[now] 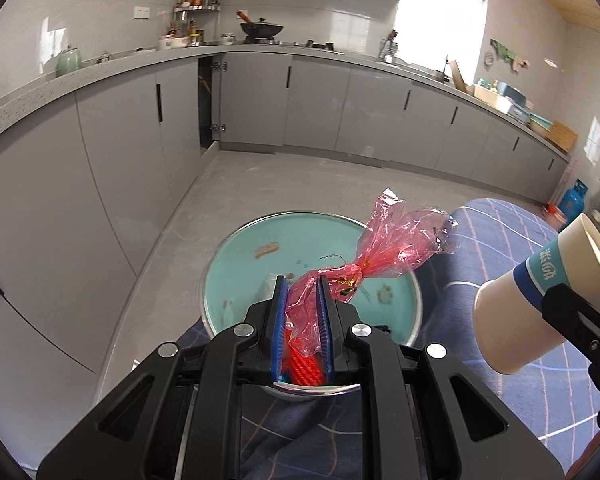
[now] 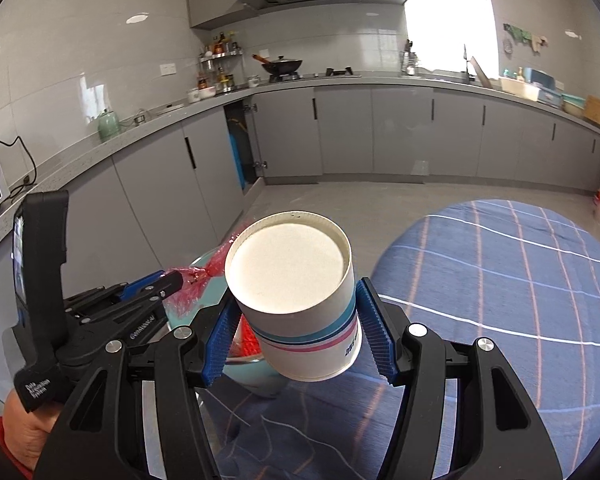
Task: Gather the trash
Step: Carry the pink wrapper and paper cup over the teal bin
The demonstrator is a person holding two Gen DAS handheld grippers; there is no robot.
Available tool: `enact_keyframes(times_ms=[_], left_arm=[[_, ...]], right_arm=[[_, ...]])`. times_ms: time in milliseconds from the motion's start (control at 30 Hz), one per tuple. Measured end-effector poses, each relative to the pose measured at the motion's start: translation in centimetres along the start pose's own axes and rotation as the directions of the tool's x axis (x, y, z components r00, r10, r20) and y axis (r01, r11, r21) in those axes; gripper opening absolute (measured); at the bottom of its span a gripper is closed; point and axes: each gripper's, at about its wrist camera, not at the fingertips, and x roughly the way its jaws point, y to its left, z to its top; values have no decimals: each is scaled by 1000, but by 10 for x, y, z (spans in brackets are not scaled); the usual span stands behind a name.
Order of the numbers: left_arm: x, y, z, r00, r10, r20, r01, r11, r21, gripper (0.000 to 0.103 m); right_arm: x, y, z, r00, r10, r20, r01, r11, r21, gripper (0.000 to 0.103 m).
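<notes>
Here the left gripper (image 1: 302,280) is clamped tight on a crumpled red cellophane wrapper (image 1: 380,256), held over a round teal tray (image 1: 324,232) on the blue plaid tablecloth (image 2: 500,280). Just to its right, the right gripper (image 2: 296,316) pinches a paper cup (image 2: 300,296) on its side, base facing that camera. Beyond, grey kitchen cabinets (image 1: 320,108) line the wall, with a black wok (image 2: 282,66) on the stove.

Crinkly glossy plastic wrapper (image 1: 384,248); matt paper cup (image 2: 300,296)
</notes>
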Motion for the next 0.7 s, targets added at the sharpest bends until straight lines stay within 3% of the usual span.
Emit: enact_keyframes(times_ms=[700], left_arm=[[33, 30, 2, 995, 77, -58, -82, 993, -89, 15]], right_arm=[[51, 21, 14, 998, 30, -51, -30, 1000, 0, 58]])
